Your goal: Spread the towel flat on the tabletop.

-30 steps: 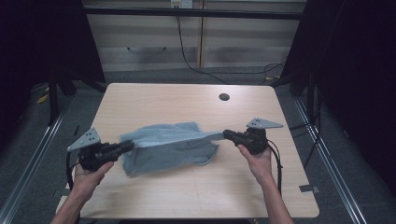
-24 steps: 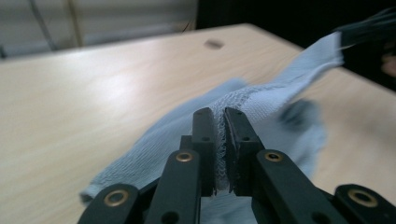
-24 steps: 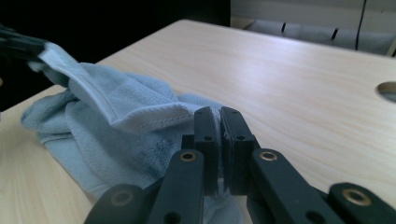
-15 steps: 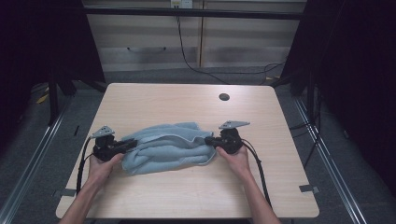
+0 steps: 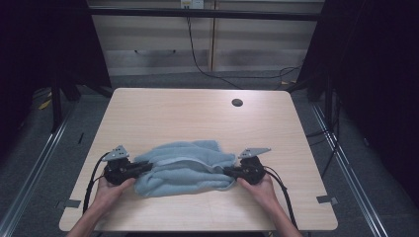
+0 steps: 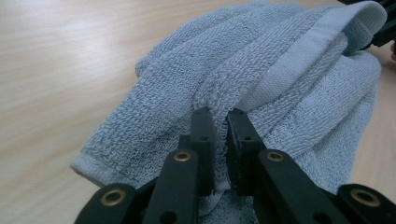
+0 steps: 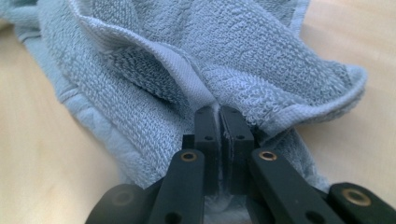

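**Laying the towel down flat without losing the fold**

A light blue towel (image 5: 185, 169) lies bunched on the near half of the wooden table (image 5: 197, 118), stretched between the two grippers. The left gripper (image 5: 143, 168) pinches the towel's left end; in the left gripper view its jaws stand nearly together with a ridge of terry cloth (image 6: 223, 140) squeezed between them. The right gripper (image 5: 228, 172) pinches the opposite end, and in the right gripper view its jaws are pressed almost flat on a thin edge of the towel (image 7: 219, 116), just below the woven hem band (image 7: 182, 70).

The step in hand looks like setting a folded towel down on the table. To do it well, both hands should keep their pinch firm until the cloth rests fully on the wood; letting go early would probably let the top layer slide back and undo the fold. The hands should stay level with each other and pull gently apart, so the slack in the middle, now rumpled and humped, spreads out. The hem band running across the top is a good guide: if it lies straight from one gripper to the other, the edges are likely lined up. Only then should the jaws part, each drawing outward and low so no corner drags along.
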`<state>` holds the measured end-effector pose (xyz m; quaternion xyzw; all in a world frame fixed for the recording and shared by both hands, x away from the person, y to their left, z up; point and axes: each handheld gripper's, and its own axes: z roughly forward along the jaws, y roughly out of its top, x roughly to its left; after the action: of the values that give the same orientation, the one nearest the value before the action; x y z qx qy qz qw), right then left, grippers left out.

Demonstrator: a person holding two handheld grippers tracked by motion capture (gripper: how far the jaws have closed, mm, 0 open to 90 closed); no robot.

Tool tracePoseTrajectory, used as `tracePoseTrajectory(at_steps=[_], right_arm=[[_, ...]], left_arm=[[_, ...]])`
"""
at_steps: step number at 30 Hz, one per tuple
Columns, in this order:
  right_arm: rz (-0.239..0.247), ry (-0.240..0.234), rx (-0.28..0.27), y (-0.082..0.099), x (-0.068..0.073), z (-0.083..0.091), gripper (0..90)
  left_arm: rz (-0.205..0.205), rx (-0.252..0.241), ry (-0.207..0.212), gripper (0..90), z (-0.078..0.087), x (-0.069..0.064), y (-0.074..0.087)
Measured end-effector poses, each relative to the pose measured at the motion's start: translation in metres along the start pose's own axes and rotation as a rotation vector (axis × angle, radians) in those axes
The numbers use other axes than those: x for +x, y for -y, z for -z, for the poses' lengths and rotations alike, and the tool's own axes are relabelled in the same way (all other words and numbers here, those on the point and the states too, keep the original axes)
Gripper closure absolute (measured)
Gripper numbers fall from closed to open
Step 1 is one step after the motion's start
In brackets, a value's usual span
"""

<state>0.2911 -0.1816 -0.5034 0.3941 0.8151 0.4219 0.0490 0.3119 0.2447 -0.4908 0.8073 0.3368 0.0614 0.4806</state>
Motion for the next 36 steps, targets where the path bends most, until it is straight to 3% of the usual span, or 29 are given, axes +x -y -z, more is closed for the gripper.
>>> tracePoseTrajectory(at_steps=[4, 9, 14, 17, 21, 26, 31, 36], right_arm=[[-0.003, -0.02, 0.01, 0.02, 0.015, 0.019, 86.4], [-0.023, -0.03, 0.016, 0.042, 0.029, 0.04, 86.4], [-0.033, -0.053, 0.037, 0.058, 0.046, 0.056, 86.4], [-0.012, -0.039, 0.023, 0.06, 0.051, 0.065, 86.5], [-0.017, -0.02, -0.086, 0.041, 0.044, 0.08, 86.7], [0.019, 0.041, -0.253, -0.006, 0.034, 0.109, 86.8], [0.038, 0.1, -0.385, -0.053, 0.016, 0.132, 86.8], [0.034, 0.141, -0.458, -0.089, -0.001, 0.142, 86.8]], left_arm=[[-0.04, 0.022, 0.003, 82.4, -0.001, -0.021, 0.002], [-0.051, 0.029, 0.057, 82.4, -0.004, -0.034, 0.005], [-0.052, 0.053, 0.134, 82.4, 0.008, -0.051, 0.014], [-0.06, 0.033, 0.14, 82.5, 0.018, -0.054, 0.01], [-0.037, -0.055, 0.133, 83.3, 0.03, -0.047, -0.011], [-0.048, -0.164, 0.135, 83.4, 0.043, -0.045, -0.047], [-0.054, -0.25, 0.084, 83.5, 0.056, -0.034, -0.086], [-0.032, -0.303, 0.017, 83.7, 0.062, -0.011, -0.117]])
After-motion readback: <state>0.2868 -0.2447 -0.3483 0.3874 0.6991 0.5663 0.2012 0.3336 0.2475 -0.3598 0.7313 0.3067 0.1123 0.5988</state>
